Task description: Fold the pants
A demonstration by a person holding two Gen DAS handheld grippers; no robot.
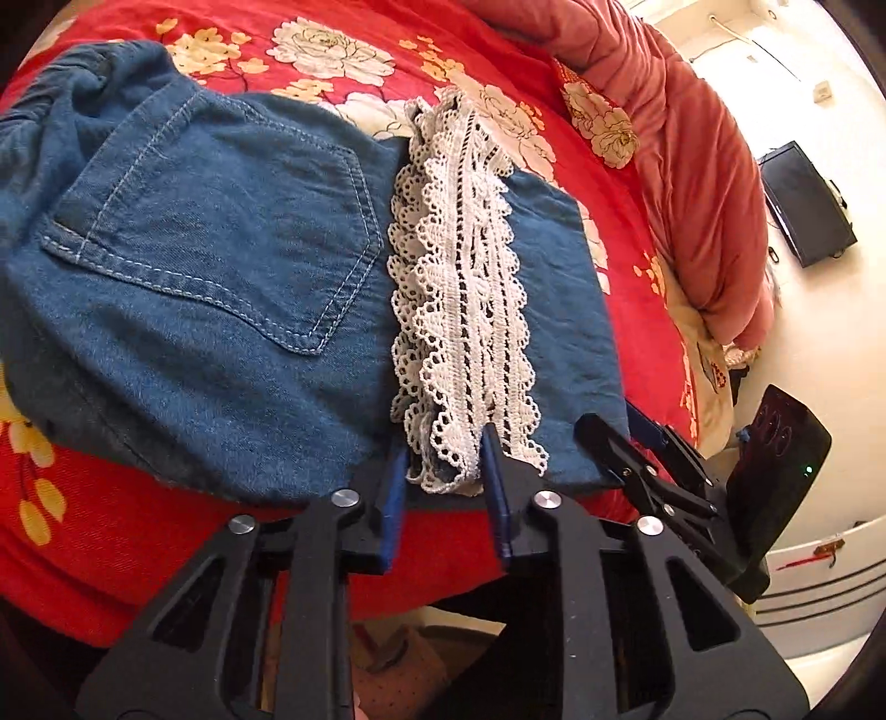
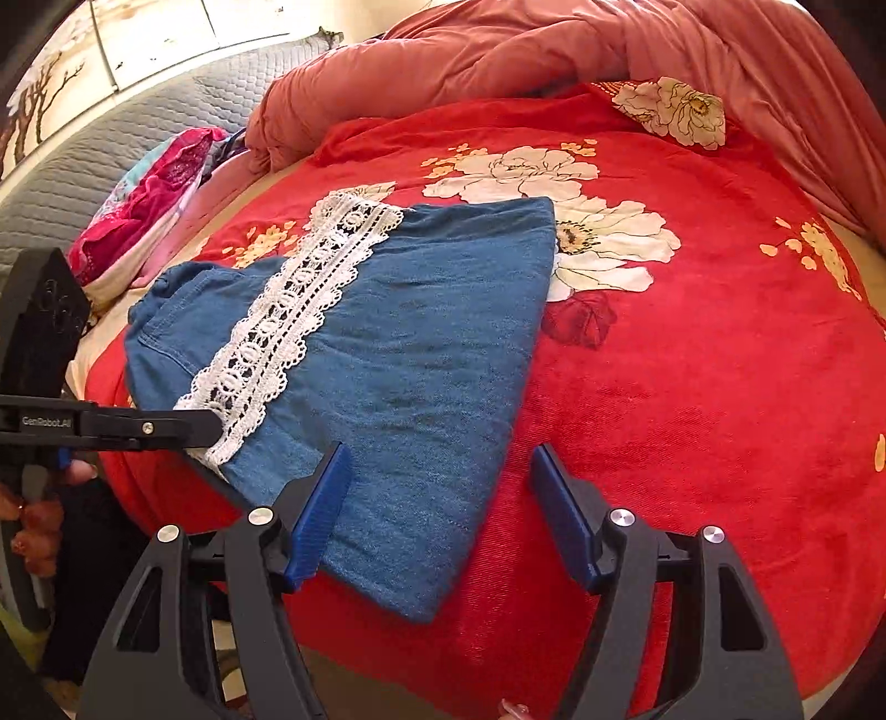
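Observation:
Blue denim pants with a white lace hem lie folded on a red floral blanket. A back pocket faces up at the left. My left gripper has its fingers on either side of the bunched lace end at the near edge, part closed around it. In the right wrist view the pants lie left of centre, the lace running diagonally. My right gripper is open, its left finger over the near denim corner, its right finger over the blanket. The left gripper also shows there.
A pink quilt is bunched at the far side of the bed. Coloured clothes lie at the far left beside a grey quilted headboard. A dark monitor and a white cabinet stand beyond the bed edge.

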